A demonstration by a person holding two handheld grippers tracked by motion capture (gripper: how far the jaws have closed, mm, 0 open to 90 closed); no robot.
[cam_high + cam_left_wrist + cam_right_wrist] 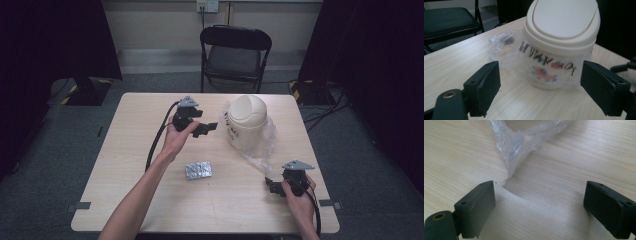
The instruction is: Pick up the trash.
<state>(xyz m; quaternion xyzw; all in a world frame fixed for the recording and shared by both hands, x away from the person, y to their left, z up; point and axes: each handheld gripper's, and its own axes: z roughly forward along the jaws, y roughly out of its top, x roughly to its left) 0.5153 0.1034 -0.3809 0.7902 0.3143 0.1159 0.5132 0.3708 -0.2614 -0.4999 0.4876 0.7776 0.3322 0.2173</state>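
Bin ahead of raised left gripper, unclenched; right gripper low, unclenched.

The bin carries dark block lettering across its side, seen through the clear bag in the left gripper view. The letters stand upside down and blurred; a few look like V, N, A and K, but no whole word can be made out. Below them sits a small red and blue printed motif, also too blurred to read.
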